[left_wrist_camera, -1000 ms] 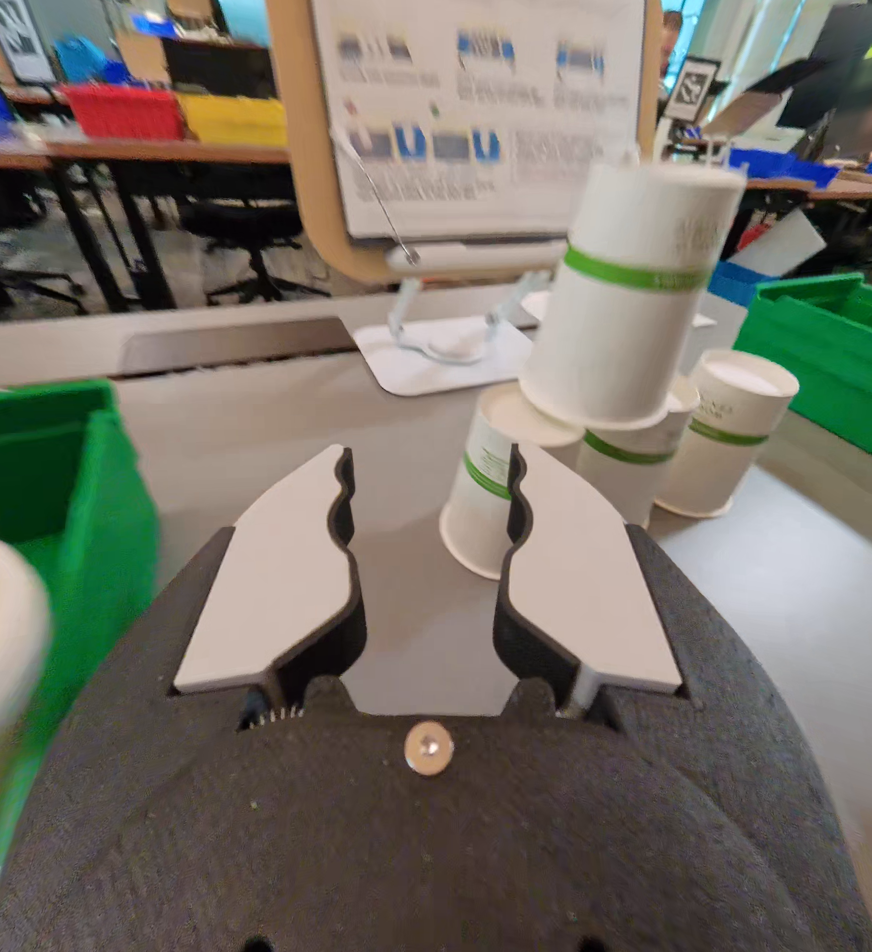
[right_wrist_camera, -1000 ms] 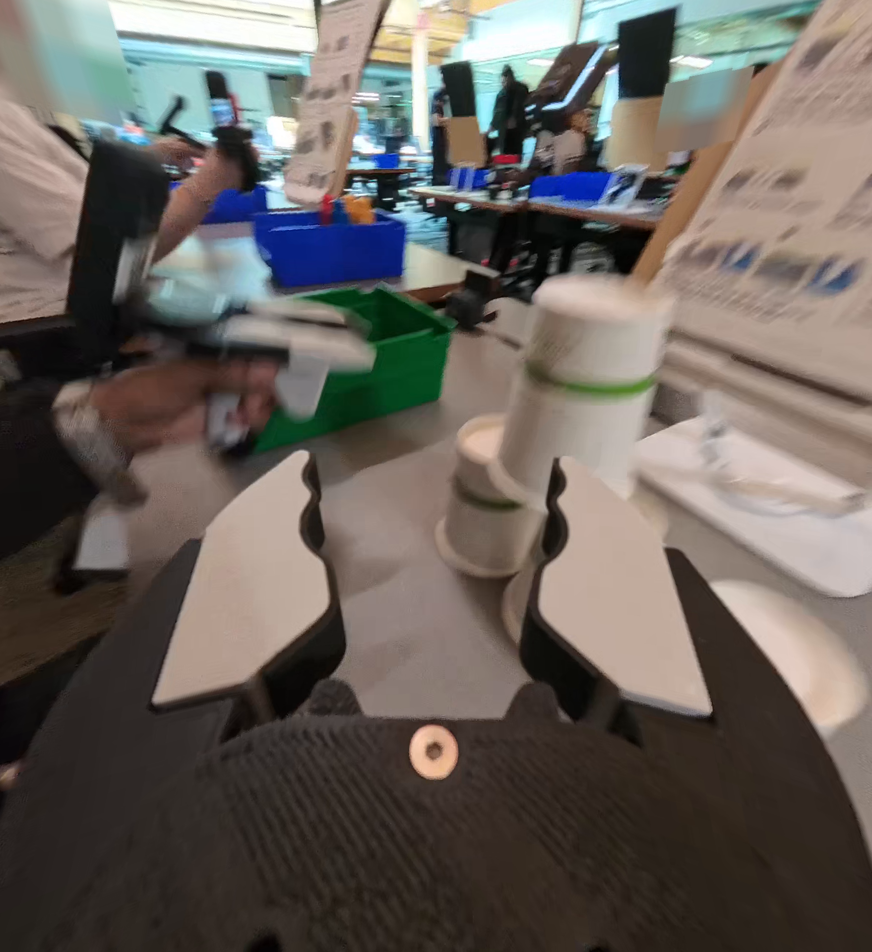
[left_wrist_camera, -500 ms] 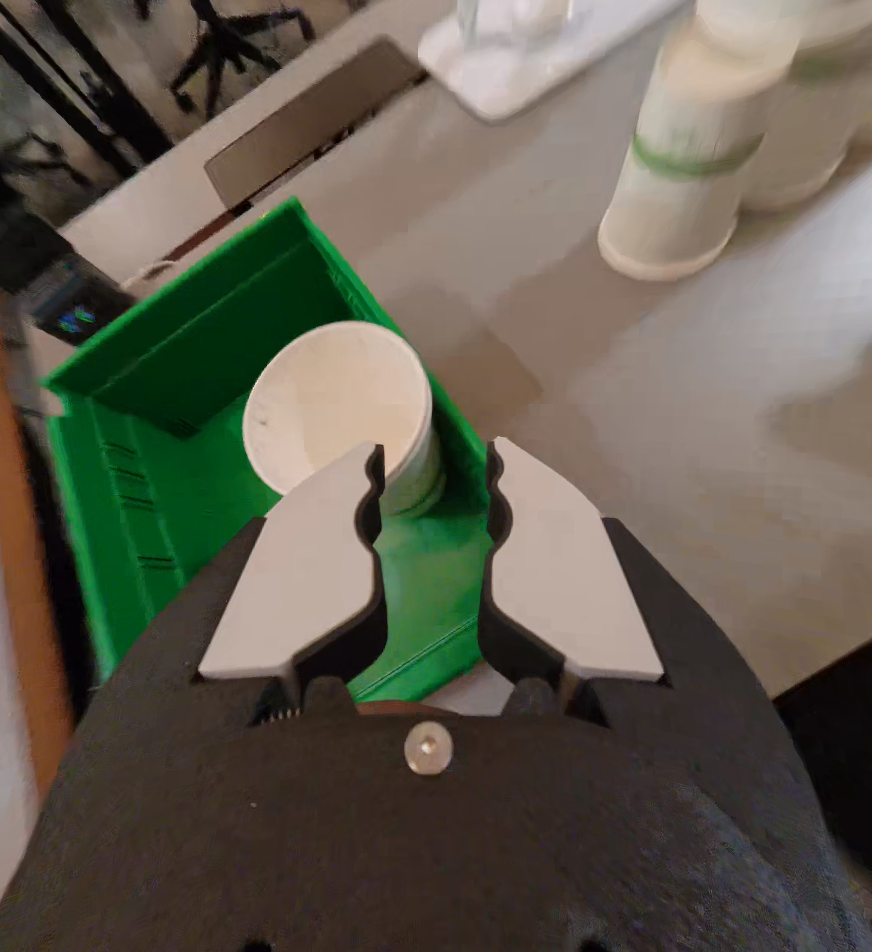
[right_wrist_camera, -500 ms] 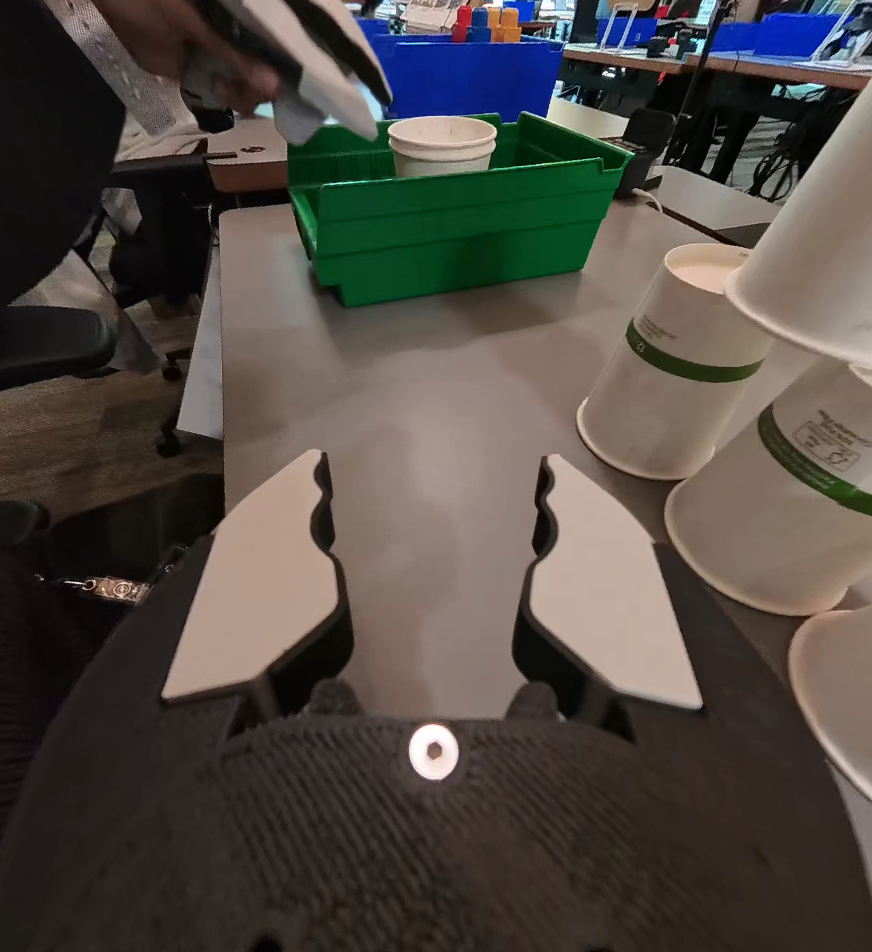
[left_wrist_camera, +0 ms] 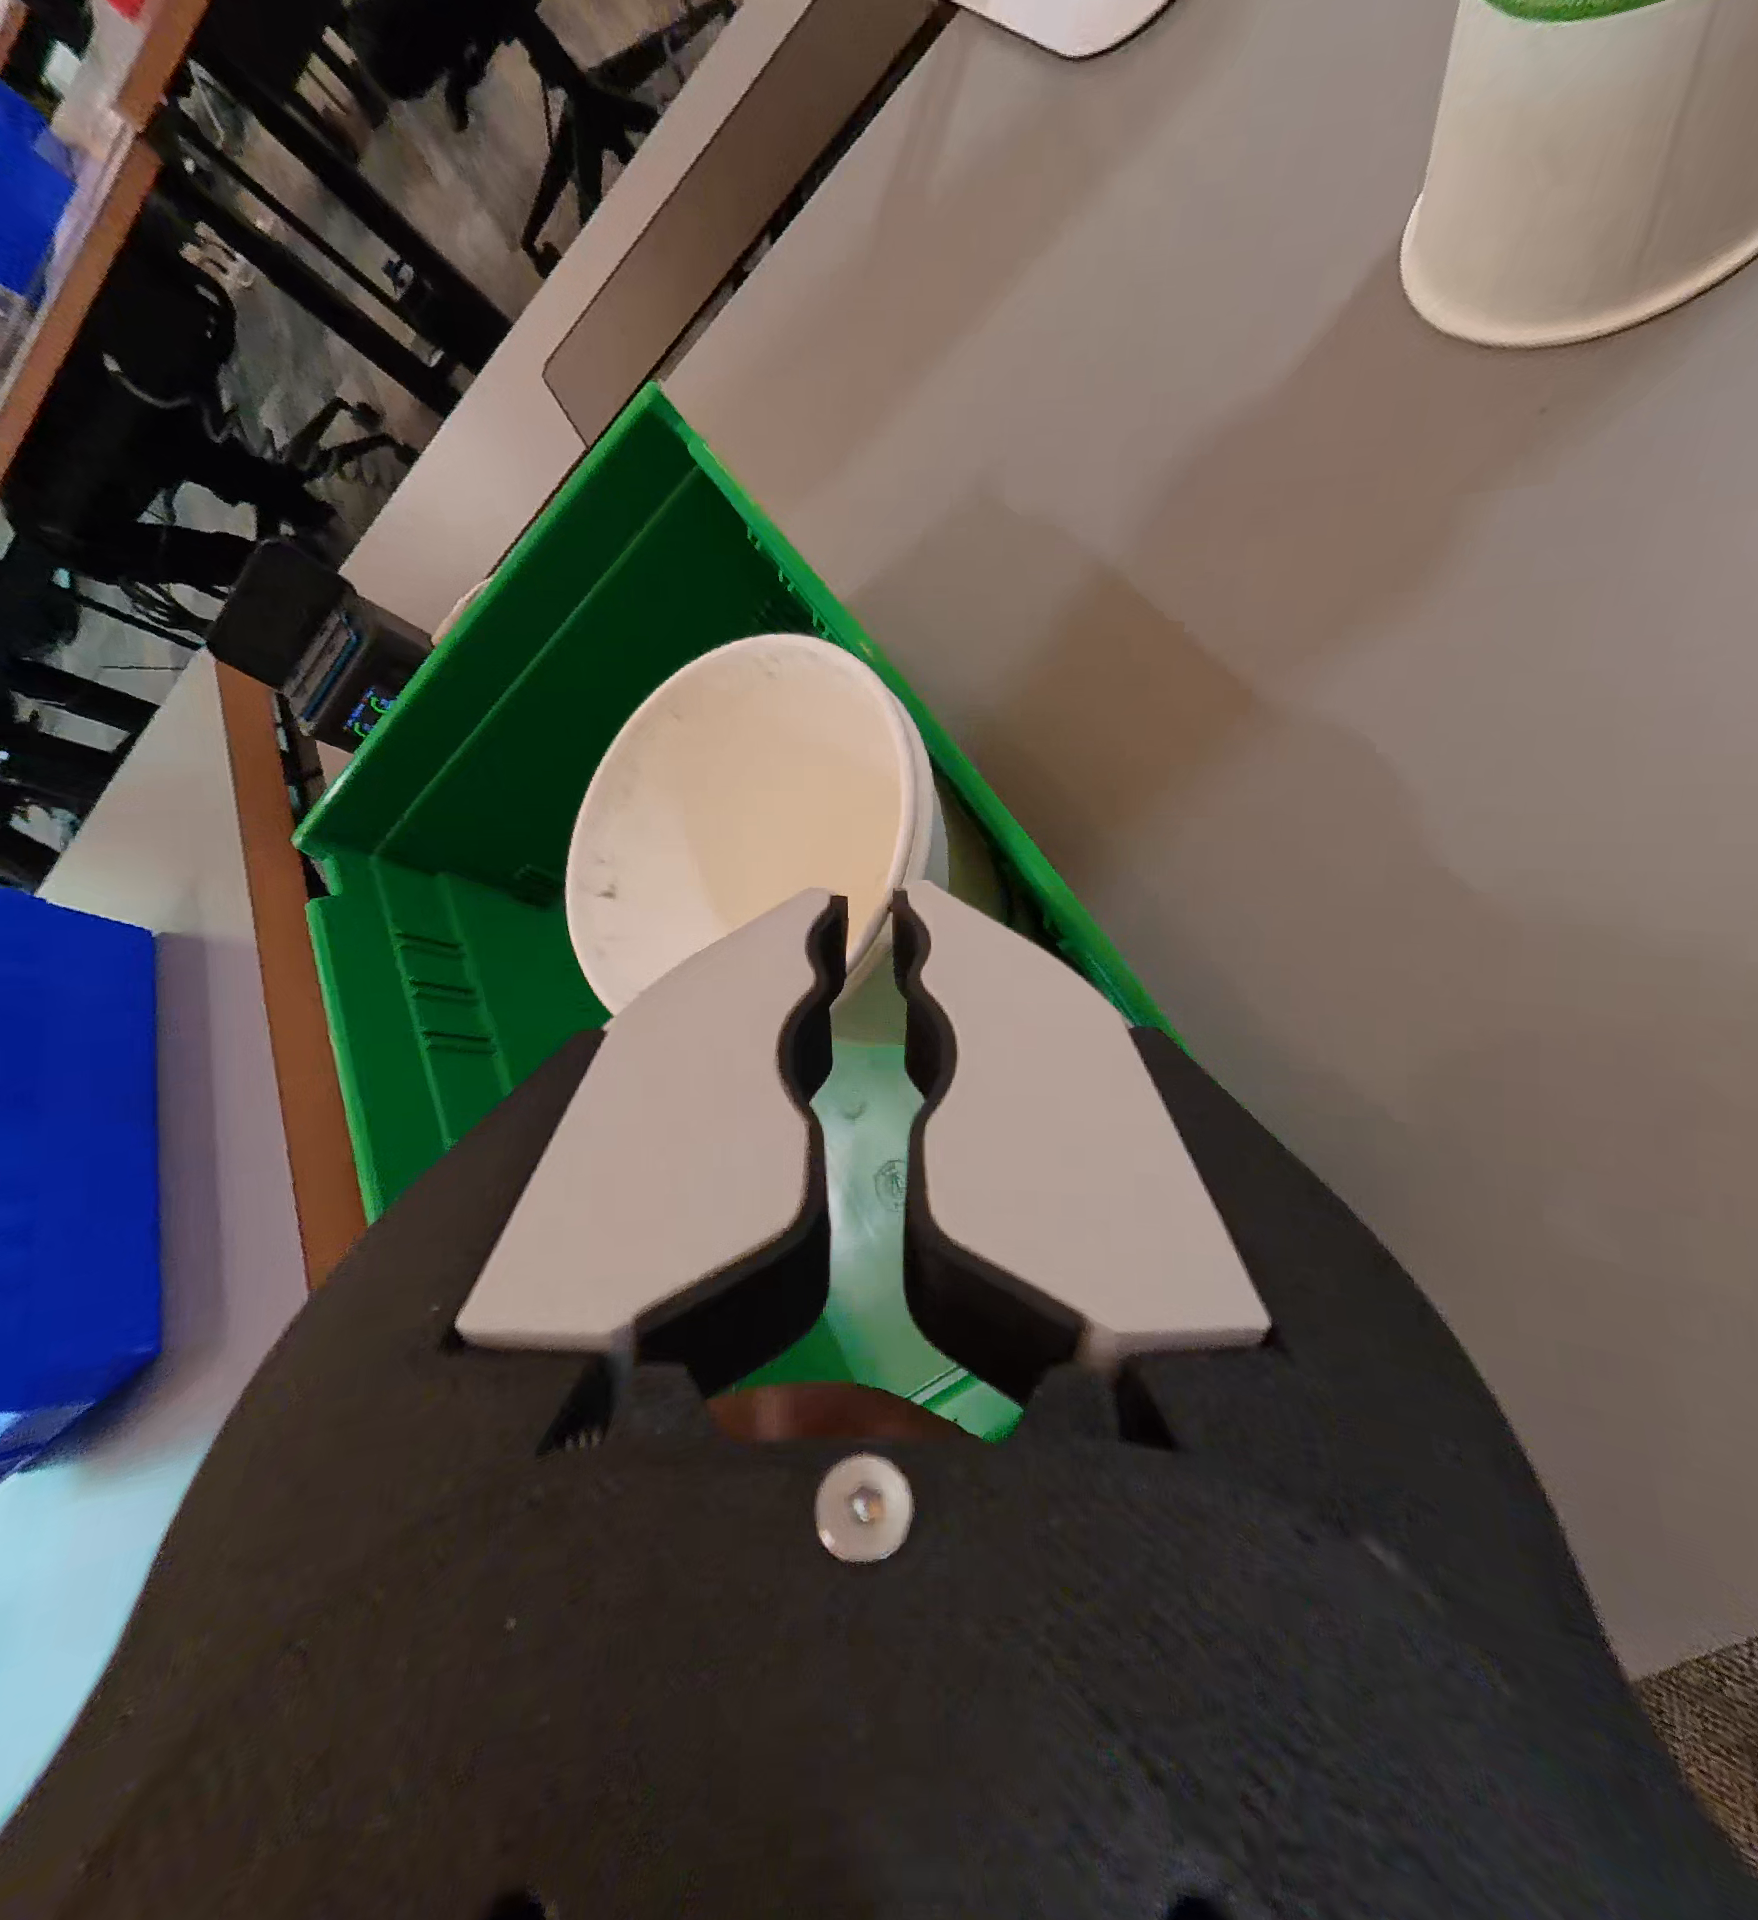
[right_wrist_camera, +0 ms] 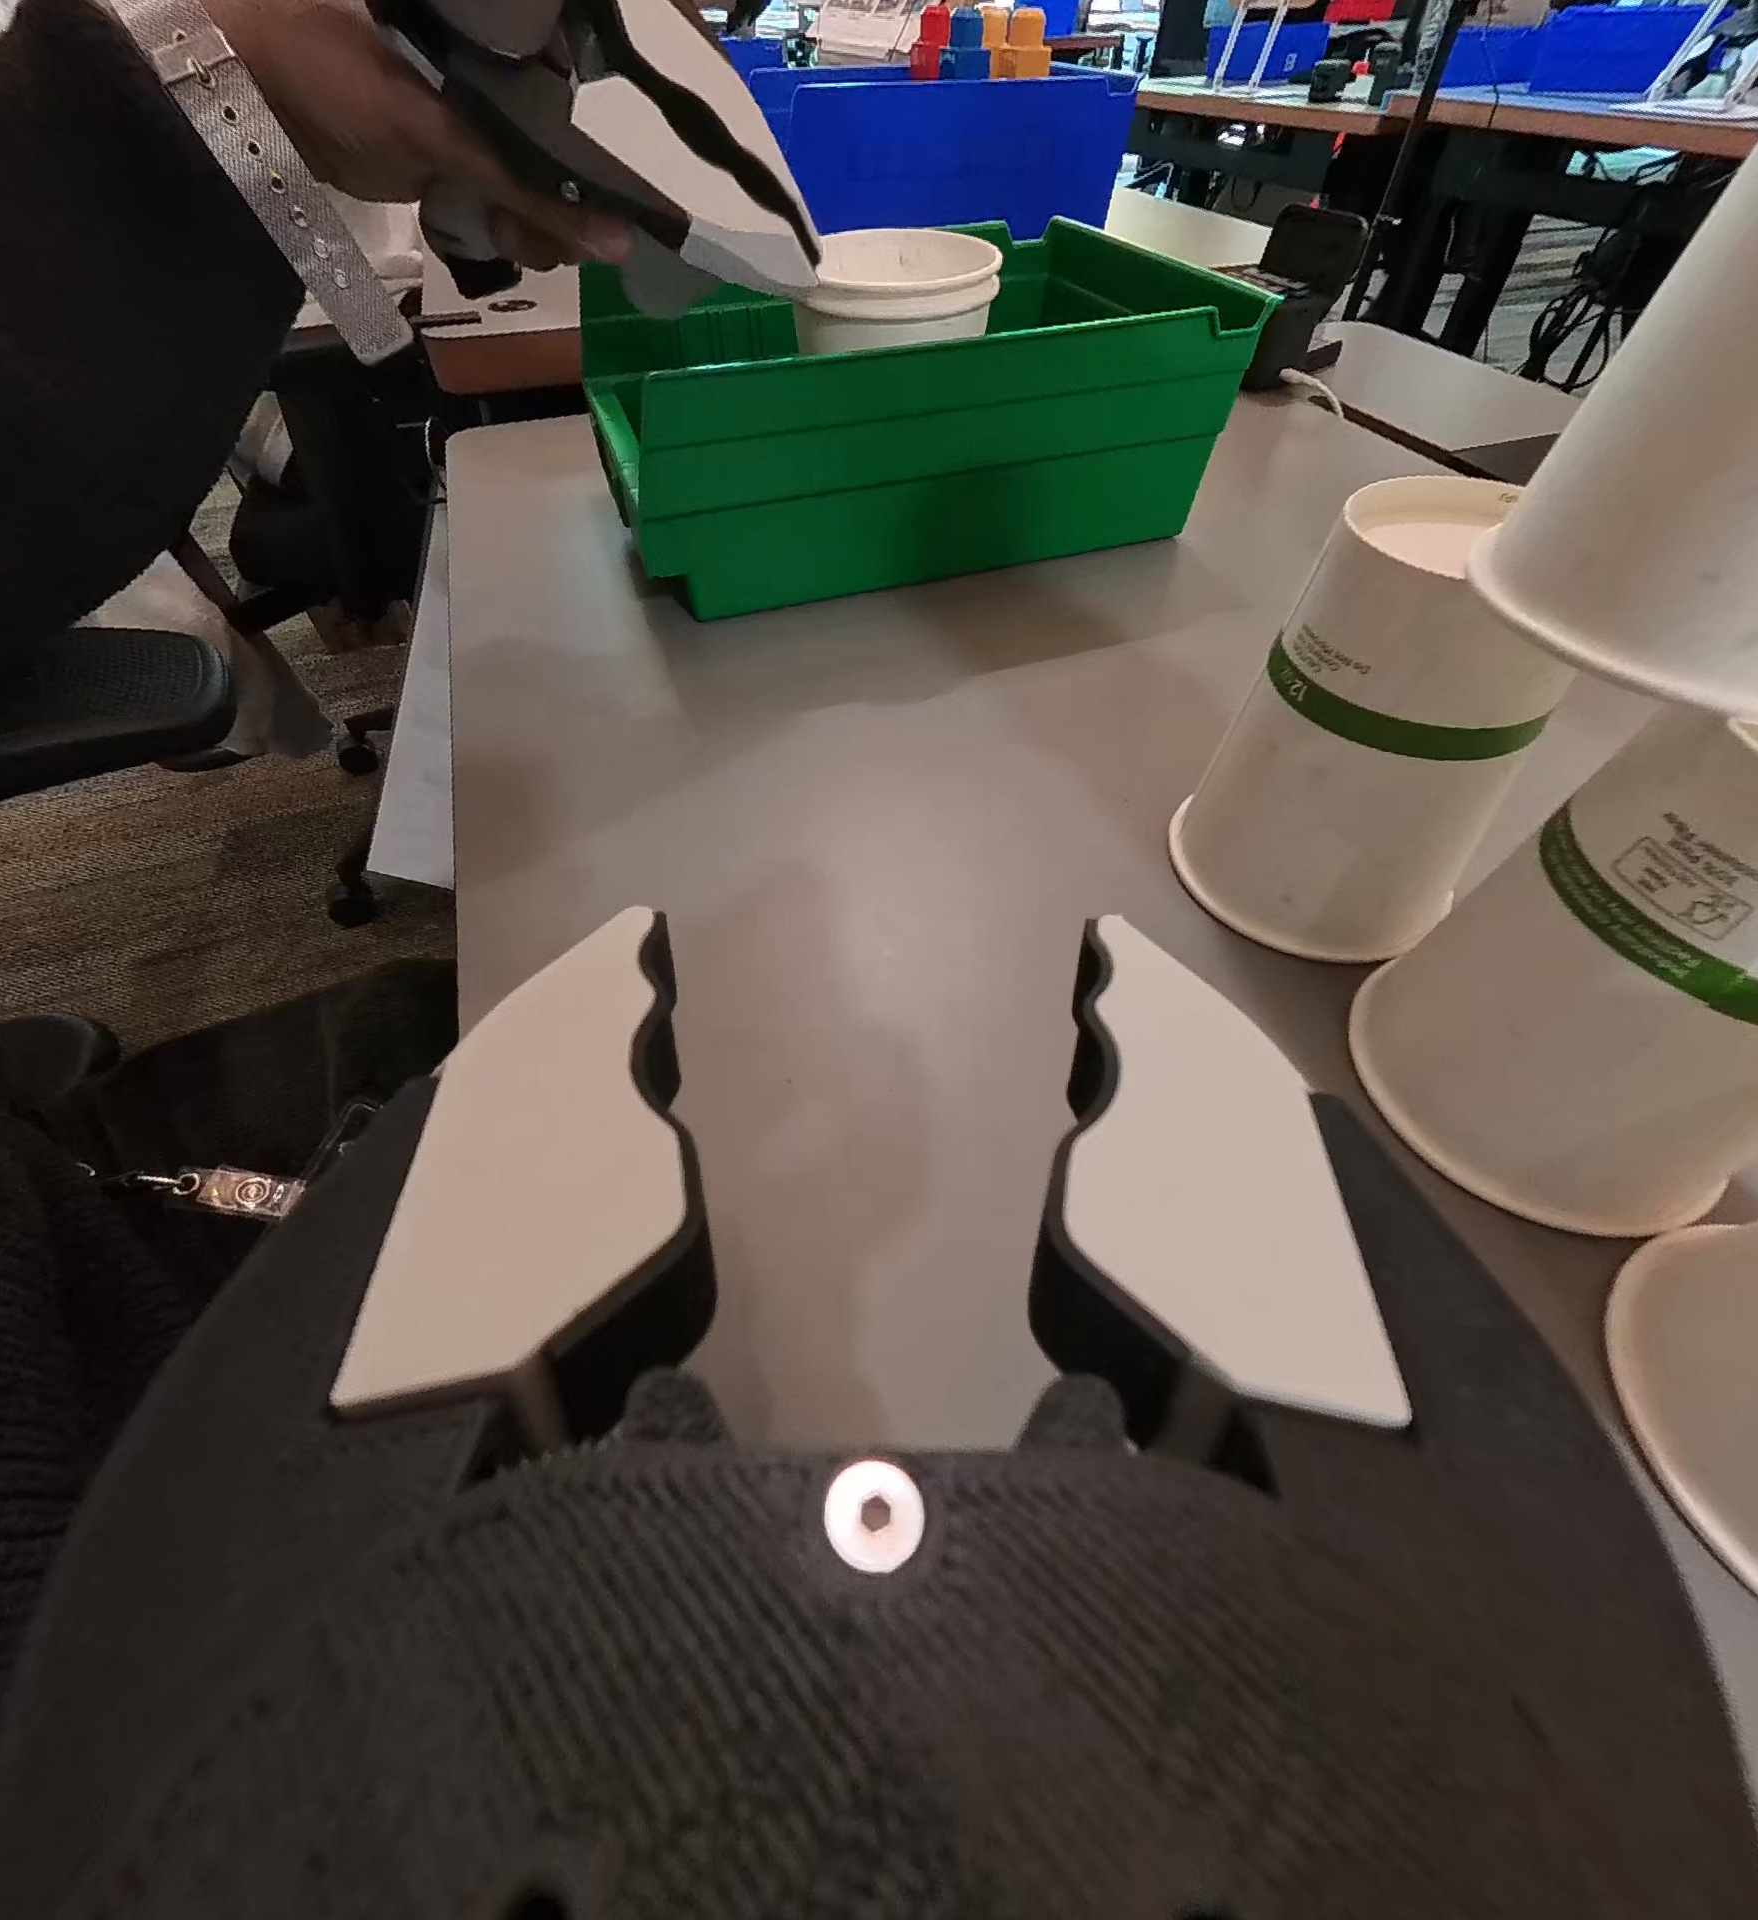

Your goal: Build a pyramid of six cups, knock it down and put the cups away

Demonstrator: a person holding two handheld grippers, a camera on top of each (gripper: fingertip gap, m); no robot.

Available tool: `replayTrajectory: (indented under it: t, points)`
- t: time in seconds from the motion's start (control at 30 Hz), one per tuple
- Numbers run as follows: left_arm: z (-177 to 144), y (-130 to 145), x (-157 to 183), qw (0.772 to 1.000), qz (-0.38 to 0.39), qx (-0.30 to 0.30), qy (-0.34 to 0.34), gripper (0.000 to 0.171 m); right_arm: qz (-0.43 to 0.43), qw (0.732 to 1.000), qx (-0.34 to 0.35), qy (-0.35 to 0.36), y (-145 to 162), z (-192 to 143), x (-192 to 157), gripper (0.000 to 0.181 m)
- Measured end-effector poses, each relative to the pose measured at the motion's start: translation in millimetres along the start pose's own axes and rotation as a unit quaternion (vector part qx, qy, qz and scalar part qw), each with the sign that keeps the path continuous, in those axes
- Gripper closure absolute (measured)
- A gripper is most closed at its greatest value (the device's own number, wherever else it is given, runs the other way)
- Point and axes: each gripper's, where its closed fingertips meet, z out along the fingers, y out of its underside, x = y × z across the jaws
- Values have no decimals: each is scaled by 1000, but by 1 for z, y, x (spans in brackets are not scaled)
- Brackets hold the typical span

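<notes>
A white paper cup (left_wrist_camera: 740, 800) stands upright in a green bin (left_wrist_camera: 501, 748) at the table's left end. My left gripper (left_wrist_camera: 867, 920) is closed on the near rim of this cup, one fingertip inside and one outside. The right wrist view shows the same cup (right_wrist_camera: 906, 291), the bin (right_wrist_camera: 916, 468) and the left gripper (right_wrist_camera: 792, 265) coming down from above. My right gripper (right_wrist_camera: 870, 935) is open and empty, low over the grey table (right_wrist_camera: 833, 790). Upturned cups with green bands (right_wrist_camera: 1363, 727) stand stacked at its right.
A blue bin (left_wrist_camera: 13, 1143) sits on the neighbouring table beyond the green one. A black device (left_wrist_camera: 303, 644) stands behind the green bin. The table's edge (right_wrist_camera: 418, 727) drops to carpet and an office chair (right_wrist_camera: 64, 707). One upturned cup (left_wrist_camera: 1602, 166) shows at the left wrist view's top right.
My left gripper swung from the cup stack to the green bin, came down and closed on the cup's rim. My right gripper turned toward the bin and stayed open.
</notes>
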Motion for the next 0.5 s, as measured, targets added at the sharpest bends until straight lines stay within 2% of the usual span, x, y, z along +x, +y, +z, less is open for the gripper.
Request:
replayTrajectory:
  t: [0.23, 0.4, 0.5]
  points:
    - [3, 7, 0, 1000, -2, -13, 4, 159, 7, 1000, -2, -3, 1, 0, 0, 108]
    - [1, 4, 4, 1000, 4, -3, 19, 165, 25, 1000, 2, -10, 0, 0, 0, 109]
    - [-1, 2, -1, 1000, 11, 0, 5, 166, 30, 1000, 2, -10, 0, 0, 1, 109]
